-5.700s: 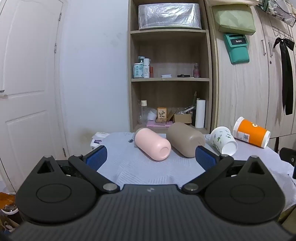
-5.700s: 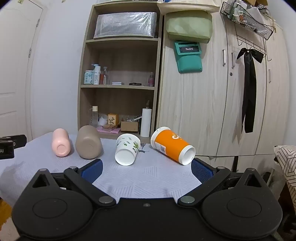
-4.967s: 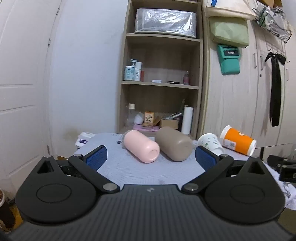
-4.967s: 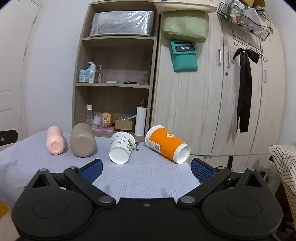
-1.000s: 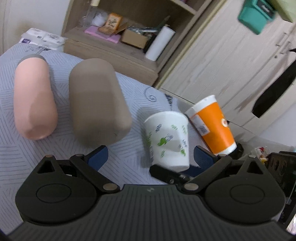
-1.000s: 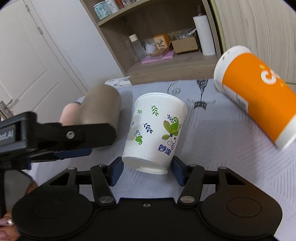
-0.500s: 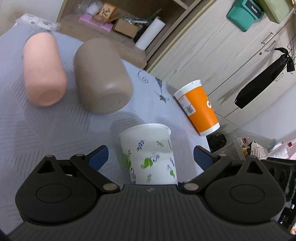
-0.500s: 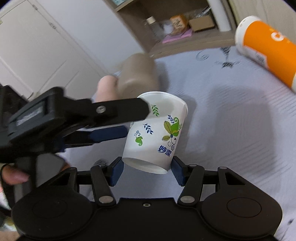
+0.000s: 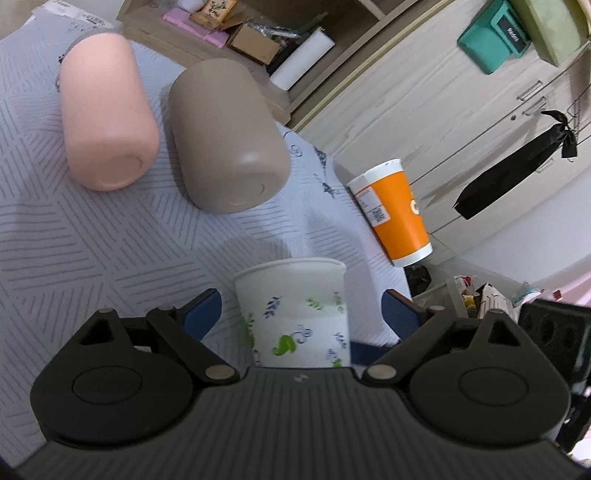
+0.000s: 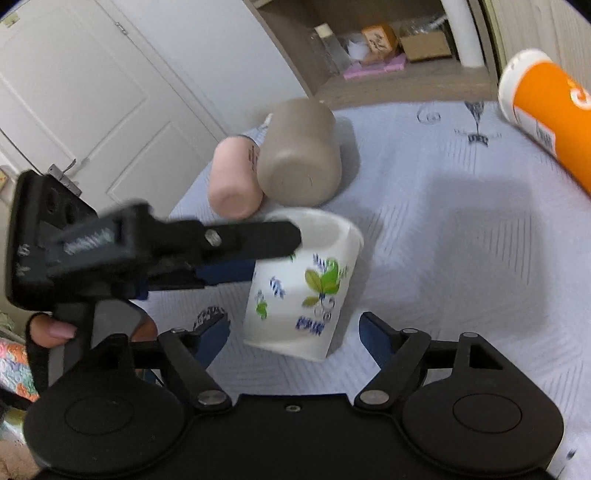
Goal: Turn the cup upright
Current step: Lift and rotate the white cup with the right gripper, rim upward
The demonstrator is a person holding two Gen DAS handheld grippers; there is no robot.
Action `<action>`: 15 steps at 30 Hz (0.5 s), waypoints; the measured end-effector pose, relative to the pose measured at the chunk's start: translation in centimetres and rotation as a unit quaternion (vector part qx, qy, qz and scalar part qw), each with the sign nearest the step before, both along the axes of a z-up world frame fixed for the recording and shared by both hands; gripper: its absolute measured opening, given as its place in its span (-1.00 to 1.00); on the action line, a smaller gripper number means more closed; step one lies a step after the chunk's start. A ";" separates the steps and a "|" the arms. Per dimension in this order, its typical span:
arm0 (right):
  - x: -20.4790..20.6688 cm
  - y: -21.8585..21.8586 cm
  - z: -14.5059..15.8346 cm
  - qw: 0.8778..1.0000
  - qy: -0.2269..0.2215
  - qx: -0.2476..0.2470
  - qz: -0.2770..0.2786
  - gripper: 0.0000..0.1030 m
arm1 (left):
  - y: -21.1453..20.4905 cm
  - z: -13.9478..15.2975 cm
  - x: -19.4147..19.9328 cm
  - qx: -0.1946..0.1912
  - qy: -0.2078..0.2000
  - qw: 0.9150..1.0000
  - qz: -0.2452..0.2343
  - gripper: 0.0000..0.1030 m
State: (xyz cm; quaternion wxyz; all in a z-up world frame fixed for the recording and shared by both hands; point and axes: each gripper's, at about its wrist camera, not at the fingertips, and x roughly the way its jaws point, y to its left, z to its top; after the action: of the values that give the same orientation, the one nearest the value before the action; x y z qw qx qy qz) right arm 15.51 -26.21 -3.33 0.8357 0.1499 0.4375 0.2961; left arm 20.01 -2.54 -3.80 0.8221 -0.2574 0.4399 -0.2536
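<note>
A white paper cup with a leaf print (image 9: 295,314) (image 10: 306,291) stands mouth up on the grey tablecloth (image 9: 92,240), a little tilted in the right wrist view. My left gripper (image 9: 301,314) is open with its blue pads on either side of the cup, apart from it. My right gripper (image 10: 293,332) is open around the cup's base, its pads clear of the cup. The left gripper's body (image 10: 147,254) reaches in from the left at the cup's rim in the right wrist view.
A pink tumbler (image 9: 107,118) (image 10: 232,184), a taupe tumbler (image 9: 229,140) (image 10: 299,155) and an orange paper cup (image 9: 395,218) (image 10: 550,122) lie on their sides on the table. A shelf unit (image 9: 236,33) and wooden cabinets (image 9: 461,103) stand behind.
My right gripper has opened and let go of the leaf-print cup, which now stands mouth up on the cloth. My left gripper has closed in around it.
</note>
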 end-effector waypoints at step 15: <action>1.2 -0.1 -0.1 1.000 -0.015 -0.003 0.014 0.38 | -0.4 -0.4 -0.1 -0.003 -0.016 0.999 -0.033 0.23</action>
State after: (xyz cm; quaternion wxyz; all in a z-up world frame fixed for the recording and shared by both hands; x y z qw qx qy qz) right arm 16.67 -26.35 -3.44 0.8386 0.1364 0.4276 0.3087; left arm 19.91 -2.97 -4.22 0.8193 -0.2415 0.4345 -0.2857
